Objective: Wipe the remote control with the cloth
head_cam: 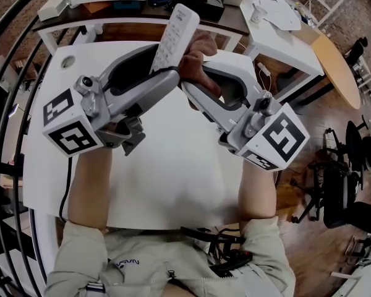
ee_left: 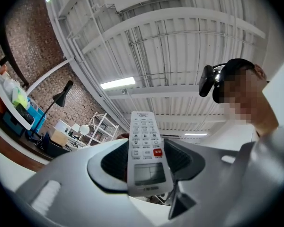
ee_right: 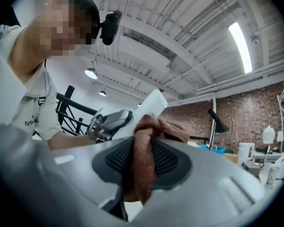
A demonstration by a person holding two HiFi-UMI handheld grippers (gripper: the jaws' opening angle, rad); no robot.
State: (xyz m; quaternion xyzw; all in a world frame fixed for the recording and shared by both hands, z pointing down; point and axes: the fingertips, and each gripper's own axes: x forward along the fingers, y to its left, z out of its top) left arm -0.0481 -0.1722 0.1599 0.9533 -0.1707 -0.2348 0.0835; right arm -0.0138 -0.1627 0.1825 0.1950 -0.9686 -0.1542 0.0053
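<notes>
Remote control (head_cam: 176, 34) was gripped by left claw (head_cam: 163, 70), brown cloth (head_cam: 197, 64) by right claw (ee_right: 142, 161) beside it; office chair (head_cam: 343, 184) stood at four o'clock.

remote control (head_cam: 176, 37): white in your left gripper (head_cam: 165, 73); pale grey keys, one red key, a grey screen.
cloth (head_cam: 201, 60): plain reddish brown, in your right gripper (head_cam: 193, 83).
gripper shells: light grey on both.
pads (ee_right: 166, 159): dark grey with a fine ribbed grid.
marker cubes (head_cam: 68, 124): white faces with black square patterns.
table (head_cam: 173, 178): plain white.
your sleeves (head_cam: 80, 255): pale beige.
wall (ee_right: 255, 108): red-brown brick.
</notes>
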